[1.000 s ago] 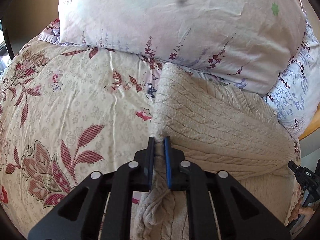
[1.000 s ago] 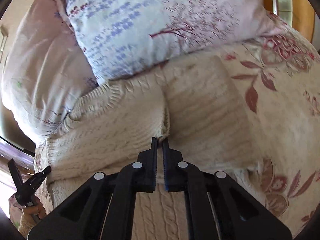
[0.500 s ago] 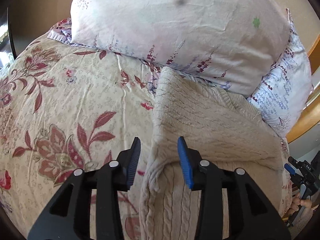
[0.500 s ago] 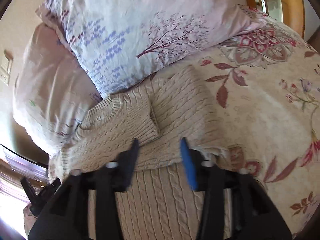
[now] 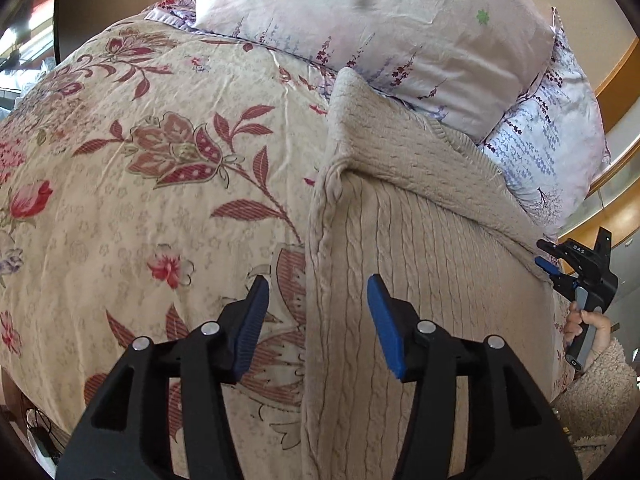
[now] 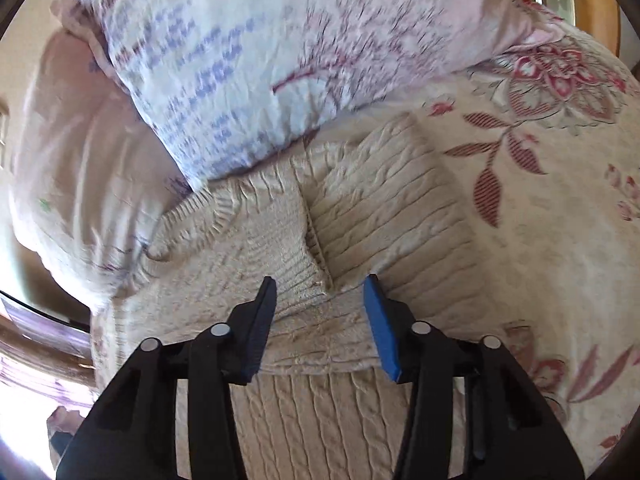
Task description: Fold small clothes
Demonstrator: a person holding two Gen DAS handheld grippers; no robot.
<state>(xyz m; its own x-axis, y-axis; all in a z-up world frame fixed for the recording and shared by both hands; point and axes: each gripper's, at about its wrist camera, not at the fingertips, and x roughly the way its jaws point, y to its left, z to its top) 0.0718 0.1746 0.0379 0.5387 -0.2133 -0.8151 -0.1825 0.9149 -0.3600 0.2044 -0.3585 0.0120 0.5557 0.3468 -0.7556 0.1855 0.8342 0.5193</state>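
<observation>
Hovering nearest the lens, the left gripper has its blue pads spread apart and holds nothing, straddling the left edge of a cream cable-knit sweater. The right gripper is likewise spread apart and empty above the folded-in sleeves. The sweater lies on a floral bedspread, running from six o'clock toward twelve in both views. Its upper part is folded down, making a crosswise ridge. Farther off, toward twelve o'clock, its top edge touches two floral pillows. At three o'clock in the left view the person's right hand grips the other tool. Likely risk: the thick knit may spring open, or the pillows may snag the next fold.
</observation>
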